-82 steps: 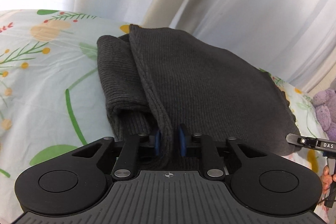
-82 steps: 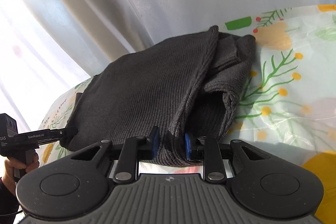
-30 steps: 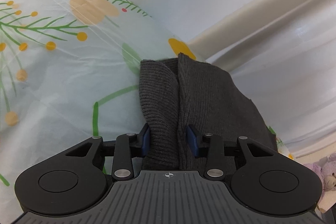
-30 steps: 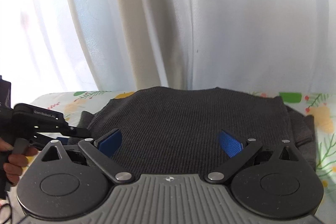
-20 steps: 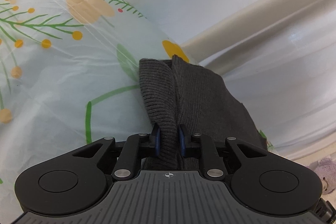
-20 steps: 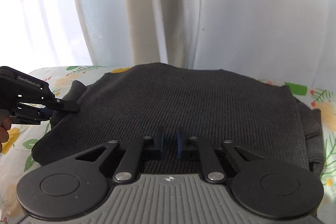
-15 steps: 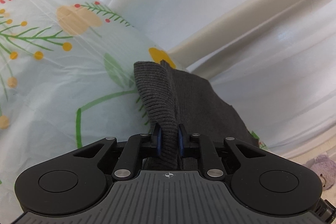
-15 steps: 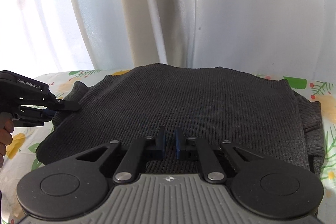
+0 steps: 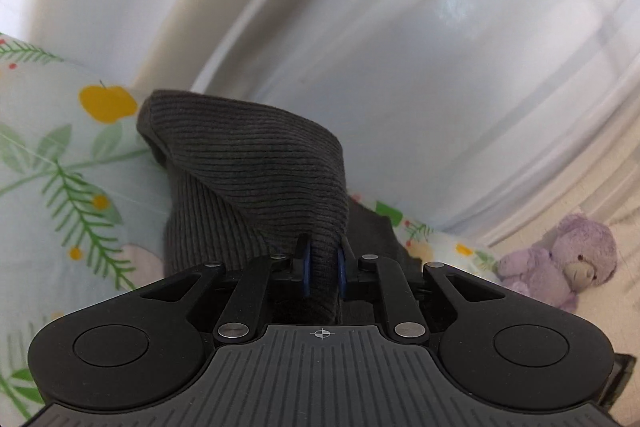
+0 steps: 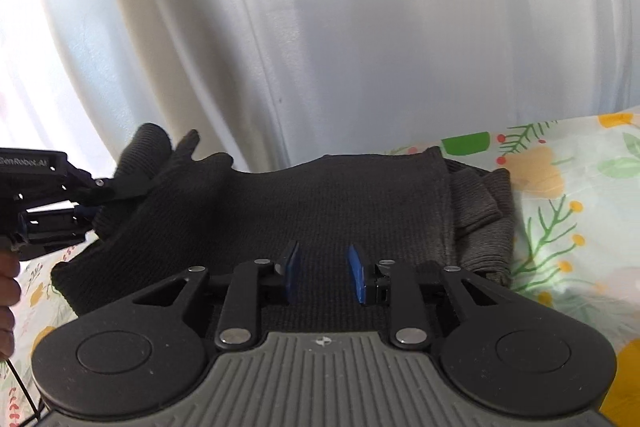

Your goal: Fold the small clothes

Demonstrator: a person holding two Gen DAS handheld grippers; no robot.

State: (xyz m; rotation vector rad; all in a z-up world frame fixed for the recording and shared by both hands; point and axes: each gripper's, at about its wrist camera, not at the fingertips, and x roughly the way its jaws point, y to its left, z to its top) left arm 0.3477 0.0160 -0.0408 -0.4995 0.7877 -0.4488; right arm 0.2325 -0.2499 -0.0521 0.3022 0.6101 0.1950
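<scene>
One dark knit sweater lies partly folded across the frame's middle on the floral sheet. At left the left gripper clamps and lifts its corner, jaws just closing; the right gripper has just parted its jaws, holding nothing. Final fold remains.

Floral tablecloth w/ yellow fruit, green sprigs — white curtain behind — purple teddy far right.
</scene>
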